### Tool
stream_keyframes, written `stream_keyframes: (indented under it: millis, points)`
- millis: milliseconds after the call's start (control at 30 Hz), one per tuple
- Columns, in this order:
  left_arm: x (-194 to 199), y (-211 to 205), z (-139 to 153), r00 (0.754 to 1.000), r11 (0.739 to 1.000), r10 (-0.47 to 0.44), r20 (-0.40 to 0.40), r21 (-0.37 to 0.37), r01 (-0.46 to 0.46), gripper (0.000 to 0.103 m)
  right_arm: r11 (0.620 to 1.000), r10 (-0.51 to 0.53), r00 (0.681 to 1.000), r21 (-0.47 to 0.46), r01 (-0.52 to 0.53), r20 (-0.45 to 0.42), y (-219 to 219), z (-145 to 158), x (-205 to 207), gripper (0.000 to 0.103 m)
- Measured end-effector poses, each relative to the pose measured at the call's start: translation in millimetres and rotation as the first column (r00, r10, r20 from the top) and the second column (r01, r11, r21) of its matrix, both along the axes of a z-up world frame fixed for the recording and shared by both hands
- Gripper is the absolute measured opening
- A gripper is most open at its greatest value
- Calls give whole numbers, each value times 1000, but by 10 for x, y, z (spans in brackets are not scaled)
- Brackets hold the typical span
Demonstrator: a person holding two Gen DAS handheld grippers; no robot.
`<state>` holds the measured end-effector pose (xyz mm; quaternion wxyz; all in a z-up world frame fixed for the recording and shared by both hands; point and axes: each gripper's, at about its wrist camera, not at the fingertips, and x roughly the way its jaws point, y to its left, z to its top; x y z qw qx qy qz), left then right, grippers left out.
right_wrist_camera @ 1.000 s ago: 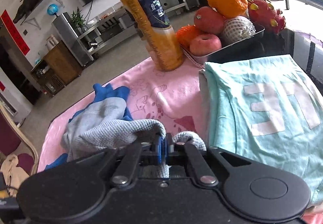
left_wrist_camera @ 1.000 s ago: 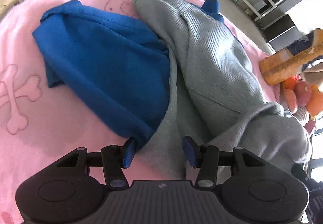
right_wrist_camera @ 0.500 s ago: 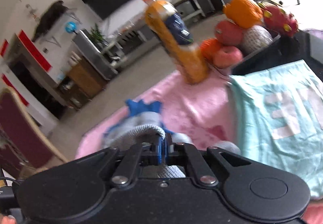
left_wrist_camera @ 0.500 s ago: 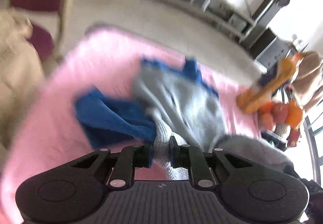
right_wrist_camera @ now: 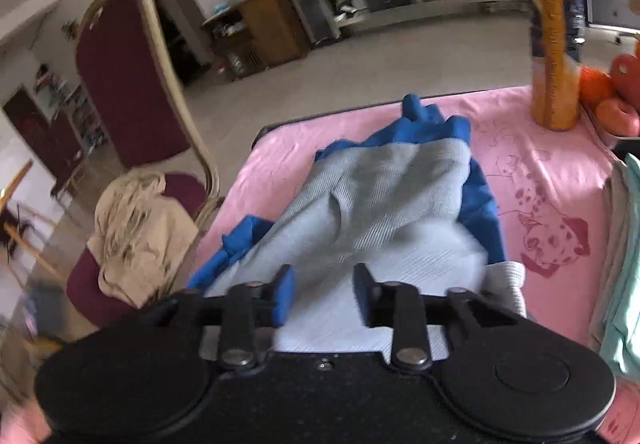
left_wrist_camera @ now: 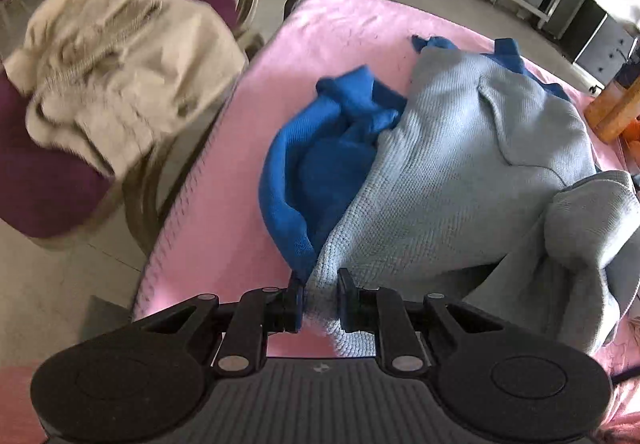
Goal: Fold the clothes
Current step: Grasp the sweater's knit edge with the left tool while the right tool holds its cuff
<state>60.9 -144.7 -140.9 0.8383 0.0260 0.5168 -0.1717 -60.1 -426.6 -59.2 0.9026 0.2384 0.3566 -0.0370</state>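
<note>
A grey knit sweater (left_wrist_camera: pixel 472 163) lies across a blue garment (left_wrist_camera: pixel 320 163) on the pink blanket (left_wrist_camera: pixel 240 163). My left gripper (left_wrist_camera: pixel 320 304) is shut on the sweater's near hem, with a fold of grey knit between the fingers and the blue edge beside it. In the right wrist view the sweater (right_wrist_camera: pixel 380 211) spreads over the blue garment (right_wrist_camera: pixel 480 203). My right gripper (right_wrist_camera: pixel 322 294) is open just above the sweater and holds nothing.
A maroon chair (left_wrist_camera: pixel 60 183) with a beige garment (left_wrist_camera: pixel 112 83) stands left of the table. An orange drink bottle (right_wrist_camera: pixel 554 43) and fruit (right_wrist_camera: pixel 616 95) stand at the far right. A folded teal shirt (right_wrist_camera: pixel 624 284) lies at the right edge.
My left gripper closed on the sweater hem and pulled it back. My right gripper let go of the sweater and opened. Both views swung left towards the chair.
</note>
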Motion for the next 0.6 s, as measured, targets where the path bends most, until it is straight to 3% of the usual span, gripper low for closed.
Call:
stream_keyframes:
  millis: [33,167,233,267,300,400,500,600]
  points:
    - [5,11,-23,1000,1000,-5,5,-4,5,17,1000,-18,1000,5,18,10,-68,39,-63,53]
    - [41,15,-40,999,999,-25,25,-21,26,18,980,-194,981,33,194,-1,-538,-23,-411,54]
    - [26,-4,-55,999,999,-34,28,-15,35,19,955,-283,957,72,287,-59,-764,-230,-529,45]
    - [21,-8,-64,999,999,-36,28,-12,36,19,948,-301,950,80,307,-87,-845,-352,-541,32]
    - [16,-11,-74,999,999,-37,28,-8,37,19,942,-314,943,84,324,-114,-915,-471,-545,30]
    - [21,-32,-90,999,999,-36,35,-4,37,19,946,-306,938,58,318,-161,-993,-775,-455,31]
    - [28,-32,-93,999,1000,-22,45,-12,23,19,957,-279,945,26,287,-171,-1032,-991,-222,45]
    - [45,-21,-100,999,1000,-14,47,-24,15,19,965,-260,953,-13,261,-158,-982,-1116,-90,49]
